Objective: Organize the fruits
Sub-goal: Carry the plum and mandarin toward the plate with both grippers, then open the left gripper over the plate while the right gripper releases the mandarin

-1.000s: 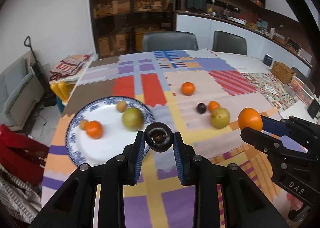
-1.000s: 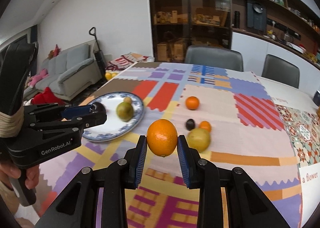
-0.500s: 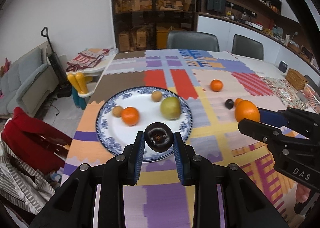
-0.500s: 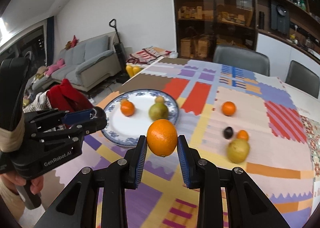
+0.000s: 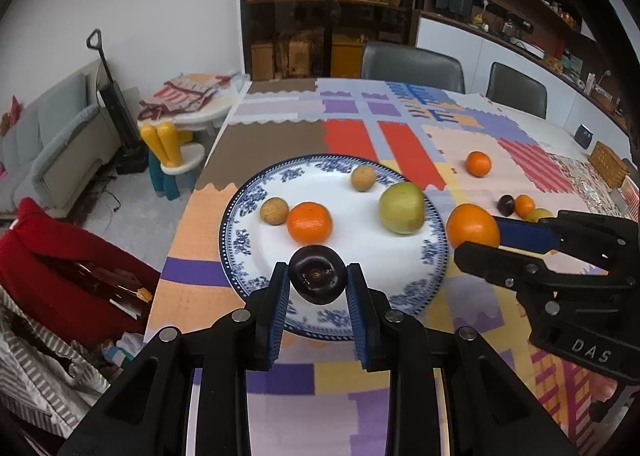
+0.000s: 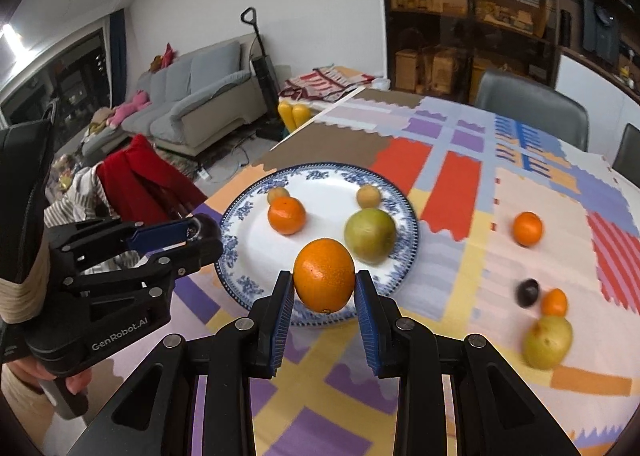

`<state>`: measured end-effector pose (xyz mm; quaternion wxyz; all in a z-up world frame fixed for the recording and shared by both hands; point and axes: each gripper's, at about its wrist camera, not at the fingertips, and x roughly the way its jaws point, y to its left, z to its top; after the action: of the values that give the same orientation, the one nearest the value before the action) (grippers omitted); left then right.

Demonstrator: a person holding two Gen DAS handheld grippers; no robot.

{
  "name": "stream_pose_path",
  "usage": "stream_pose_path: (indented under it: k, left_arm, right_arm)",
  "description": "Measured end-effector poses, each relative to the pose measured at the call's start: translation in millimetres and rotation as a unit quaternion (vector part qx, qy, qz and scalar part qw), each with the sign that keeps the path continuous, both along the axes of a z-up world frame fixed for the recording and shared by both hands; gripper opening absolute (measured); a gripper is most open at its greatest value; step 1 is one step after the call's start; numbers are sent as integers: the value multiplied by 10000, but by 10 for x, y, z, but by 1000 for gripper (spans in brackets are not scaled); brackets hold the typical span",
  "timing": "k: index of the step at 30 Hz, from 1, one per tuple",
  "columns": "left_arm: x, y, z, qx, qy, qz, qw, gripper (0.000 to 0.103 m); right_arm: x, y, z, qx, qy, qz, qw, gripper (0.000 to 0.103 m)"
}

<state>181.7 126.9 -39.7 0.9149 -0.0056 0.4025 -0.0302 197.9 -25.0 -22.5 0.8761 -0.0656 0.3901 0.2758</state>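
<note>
My left gripper (image 5: 318, 282) is shut on a dark plum (image 5: 318, 274) and holds it over the near rim of the blue-and-white plate (image 5: 248, 199). My right gripper (image 6: 324, 290) is shut on a large orange (image 6: 324, 274) and holds it over the plate's near edge (image 6: 248, 284). The plate holds a green pear (image 5: 402, 207), a small orange (image 5: 310, 221) and two small brown fruits (image 5: 274, 211). On the cloth to the right lie an orange (image 6: 528, 228), a dark plum (image 6: 527, 292), a small orange (image 6: 554, 302) and a green pear (image 6: 547, 342).
The table carries a patchwork cloth (image 5: 400, 135). Two grey chairs (image 5: 412, 63) stand at the far side. A red garment (image 5: 48, 256) lies on a chair at the left edge. A small child's table with yellow stools (image 5: 168, 143) stands beyond the left edge.
Both grippers have moved left and closer to the plate, each still holding its fruit. The plum and the large orange now hang over the plate's near rim.
</note>
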Motion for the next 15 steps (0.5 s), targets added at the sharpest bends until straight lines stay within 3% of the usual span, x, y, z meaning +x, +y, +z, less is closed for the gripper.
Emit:
stream_pose_path:
  k: [15]
  left_arm:
    - [381, 216, -395, -4, 387, -31, 9992, 28]
  right_arm:
    - [408, 348, -443, -269, 527, 75, 9982, 32]
